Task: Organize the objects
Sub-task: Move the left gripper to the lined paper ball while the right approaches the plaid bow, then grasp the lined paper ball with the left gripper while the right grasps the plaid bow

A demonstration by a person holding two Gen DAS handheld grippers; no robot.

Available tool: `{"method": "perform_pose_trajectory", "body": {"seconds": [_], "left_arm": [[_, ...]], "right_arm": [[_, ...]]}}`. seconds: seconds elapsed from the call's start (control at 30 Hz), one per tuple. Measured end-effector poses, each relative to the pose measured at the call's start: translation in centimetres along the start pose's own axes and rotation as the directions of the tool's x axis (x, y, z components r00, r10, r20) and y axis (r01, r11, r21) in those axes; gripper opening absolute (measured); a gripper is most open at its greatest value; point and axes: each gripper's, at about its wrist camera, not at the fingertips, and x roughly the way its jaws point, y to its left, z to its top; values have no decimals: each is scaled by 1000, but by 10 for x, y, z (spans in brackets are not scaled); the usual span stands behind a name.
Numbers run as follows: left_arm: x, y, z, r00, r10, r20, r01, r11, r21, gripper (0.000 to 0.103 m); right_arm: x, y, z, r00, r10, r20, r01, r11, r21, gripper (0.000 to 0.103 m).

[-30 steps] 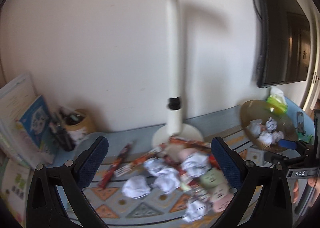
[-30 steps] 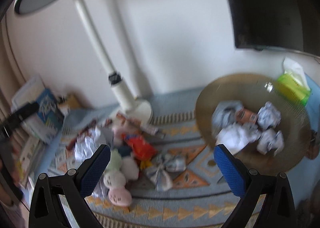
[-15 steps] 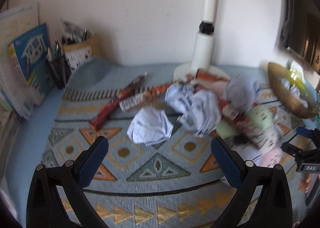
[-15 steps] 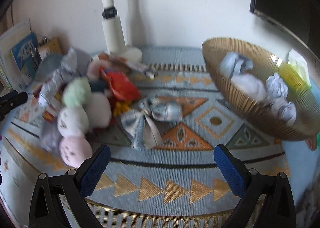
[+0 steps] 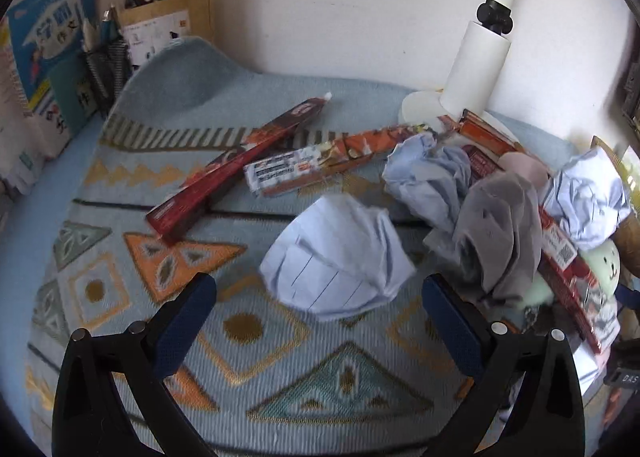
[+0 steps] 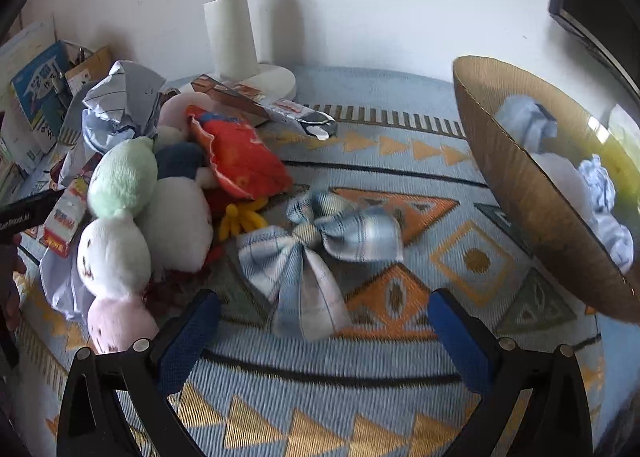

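Observation:
My left gripper (image 5: 318, 321) is open just above the patterned mat, with a crumpled lined paper ball (image 5: 336, 261) lying right ahead between its fingertips, untouched. More crumpled paper (image 5: 430, 181) and a grey wad (image 5: 500, 233) sit to its right. My right gripper (image 6: 320, 333) is open too, hovering before a blue plaid fabric bow (image 6: 320, 245). A gold bowl (image 6: 516, 193) with several paper balls stands at the right. Plush toys (image 6: 124, 217) and a red snack bag (image 6: 240, 153) are piled at the left.
Long red snack packets (image 5: 240, 161) lie across the mat behind the paper ball. A white lamp base (image 6: 256, 73) stands by the wall. Books (image 5: 44, 41) and a pen holder (image 5: 106, 61) fill the far left corner.
Both grippers have tilted down and come closer to the mat; the left now frames the lined paper ball, the right has neared the plaid bow. Both stayed open.

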Motion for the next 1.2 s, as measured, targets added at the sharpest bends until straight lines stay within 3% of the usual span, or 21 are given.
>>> {"method": "perform_pose_trajectory", "body": {"seconds": [0.1,0.7,0.77,0.83,0.87,0.9,0.93,0.97,1.07,1.2], "left_arm": [[6,-11,1,997,67,-24,-66,997,51,103],[8,-14,-2,998,60,-24,-59,997,58,103],[8,-14,-2,998,59,-24,-57,997,58,103],[7,-14,-4,999,49,-19,-48,997,61,98],[4,-15,-5,999,41,-3,-40,997,68,76],[0,-17,-7,999,37,20,-39,996,77,50],[-3,-20,-9,999,30,29,-32,995,92,48],[-4,-21,-11,999,33,30,-35,994,99,46],[-6,-18,-14,999,26,33,-29,996,87,46],[-12,-2,-18,999,24,43,-25,1000,10,46]], "right_arm": [[3,-3,3,1000,7,1,-7,1000,-8,103],[4,-5,5,1000,16,5,-16,1000,-15,102],[4,-4,6,1000,26,15,-26,999,-29,94],[-1,1,4,999,40,35,-38,998,-55,77],[-5,9,4,998,48,47,-45,997,-69,59],[-6,11,4,997,60,51,-56,995,-81,49],[-8,13,4,996,64,58,-59,994,-92,32],[-10,15,4,996,68,63,-62,993,-99,21],[-12,7,8,993,84,80,-78,994,-78,17],[-18,-17,11,975,168,146,-170,985,0,17]]}}
